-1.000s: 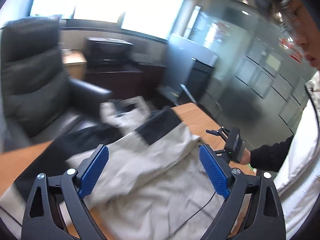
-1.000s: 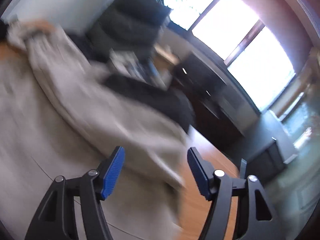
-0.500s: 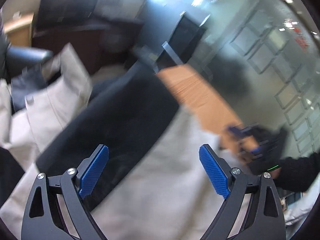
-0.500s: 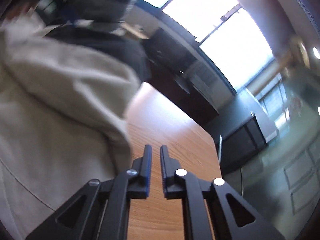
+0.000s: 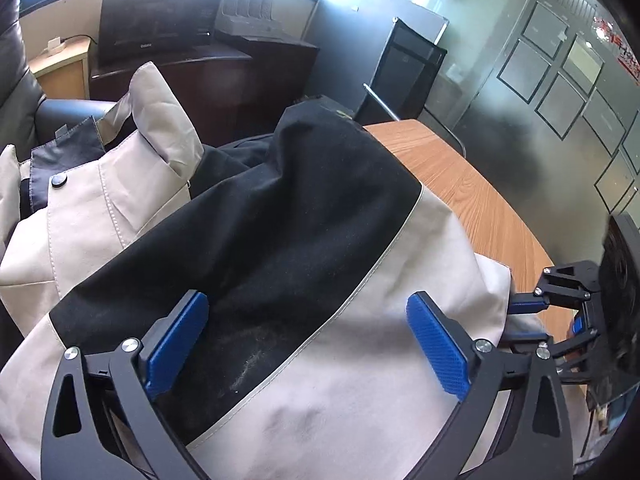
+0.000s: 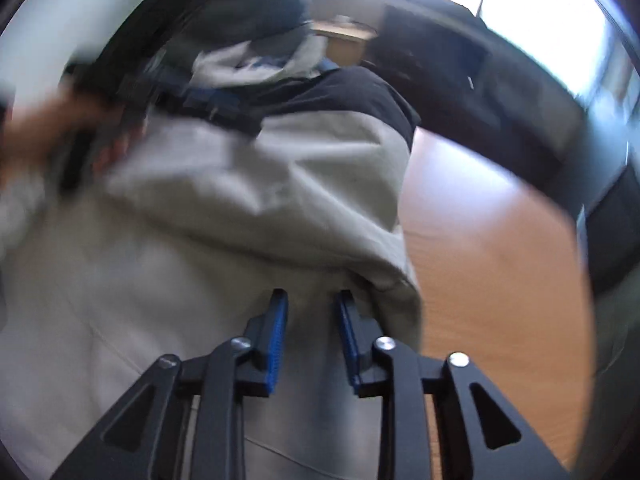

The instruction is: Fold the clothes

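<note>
Beige-and-black jacket (image 5: 320, 240): left view sharp, showing right claw (image 5: 524, 320); right view blurred.

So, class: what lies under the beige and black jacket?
The jacket lies on a wooden table, bare at its far right. Whatever sits beneath the fabric itself is covered.

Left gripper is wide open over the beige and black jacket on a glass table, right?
Not quite: the table is wood, not glass, as the left wrist view shows. The rest holds: the left gripper is wide open over the beige and black jacket.
</note>
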The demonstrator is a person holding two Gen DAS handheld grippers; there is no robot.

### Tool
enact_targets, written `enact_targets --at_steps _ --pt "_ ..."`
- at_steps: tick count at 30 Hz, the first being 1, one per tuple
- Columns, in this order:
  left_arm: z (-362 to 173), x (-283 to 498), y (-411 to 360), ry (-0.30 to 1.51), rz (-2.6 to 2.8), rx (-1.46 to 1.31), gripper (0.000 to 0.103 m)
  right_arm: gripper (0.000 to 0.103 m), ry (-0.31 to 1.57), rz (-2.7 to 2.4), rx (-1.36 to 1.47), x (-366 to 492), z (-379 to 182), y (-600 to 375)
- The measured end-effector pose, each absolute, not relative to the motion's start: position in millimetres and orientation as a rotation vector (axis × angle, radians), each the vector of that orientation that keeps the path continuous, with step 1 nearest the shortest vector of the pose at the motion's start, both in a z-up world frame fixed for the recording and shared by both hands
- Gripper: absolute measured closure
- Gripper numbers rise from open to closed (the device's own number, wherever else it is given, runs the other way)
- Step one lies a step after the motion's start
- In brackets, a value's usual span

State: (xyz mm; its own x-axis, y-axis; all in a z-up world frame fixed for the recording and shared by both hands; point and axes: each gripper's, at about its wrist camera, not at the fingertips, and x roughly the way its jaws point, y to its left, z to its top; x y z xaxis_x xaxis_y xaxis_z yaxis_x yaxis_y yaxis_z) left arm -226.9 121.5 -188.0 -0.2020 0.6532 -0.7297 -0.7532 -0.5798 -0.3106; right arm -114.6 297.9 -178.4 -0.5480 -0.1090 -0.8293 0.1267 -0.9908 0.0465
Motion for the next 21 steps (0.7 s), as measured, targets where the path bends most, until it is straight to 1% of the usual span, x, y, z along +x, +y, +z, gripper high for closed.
enact_targets --at_steps 2,4,5,7,9,10,11,13,14,19,21 --pt "-188.9 -228.0 119.5 0.118 1.905 -1.079 0.003 0.053 -0.307 -2.672 1.409 -120.6 -182.5 312.2" --pt "-189.1 -230.2 117.2 0.088 1.901 -1.081 0.003 0.05 -0.622 -2.685 1.364 -126.4 -188.1 329.5" --pt "-190.0 -233.1 116.3 0.081 1.898 -1.082 0.003 0.05 -0.754 -2.688 1.33 -129.1 -191.3 338.1" --pt "-191.8 -238.5 114.6 0.066 1.893 -1.083 0.003 0.052 -0.945 -2.689 1.251 -131.0 -197.4 350.3" --pt "-193.9 -240.7 113.7 0.055 1.89 -1.081 0.003 0.067 -1.075 -2.685 1.175 -122.4 -202.3 352.5" --pt "-194.9 -241.6 112.8 0.049 1.888 -1.08 0.003 0.079 -1.124 -2.684 1.133 -118.1 -203.1 353.5" --pt "-195.7 -241.9 109.9 0.042 1.884 -1.079 0.003 0.089 -1.151 -2.686 1.086 -113.7 -201.3 354.6" --pt "-197.4 -242.2 104.5 0.035 1.876 -1.077 0.003 0.094 -1.18 -2.696 0.991 -103.8 -195.3 355.4" --pt "-197.5 -242.4 104.8 0.037 1.872 -1.076 0.003 0.096 -1.15 -2.713 0.95 -97.7 -188.5 352.6" --pt "-199.4 -241.7 104.3 0.026 1.861 -1.073 0.003 0.098 -1.056 -2.727 0.825 -91.7 -165.6 348.9" --pt "-199.1 -241.4 103.1 0.034 1.859 -1.072 0.003 0.102 -1.025 -2.736 0.831 -83.3 -165.0 353.0"
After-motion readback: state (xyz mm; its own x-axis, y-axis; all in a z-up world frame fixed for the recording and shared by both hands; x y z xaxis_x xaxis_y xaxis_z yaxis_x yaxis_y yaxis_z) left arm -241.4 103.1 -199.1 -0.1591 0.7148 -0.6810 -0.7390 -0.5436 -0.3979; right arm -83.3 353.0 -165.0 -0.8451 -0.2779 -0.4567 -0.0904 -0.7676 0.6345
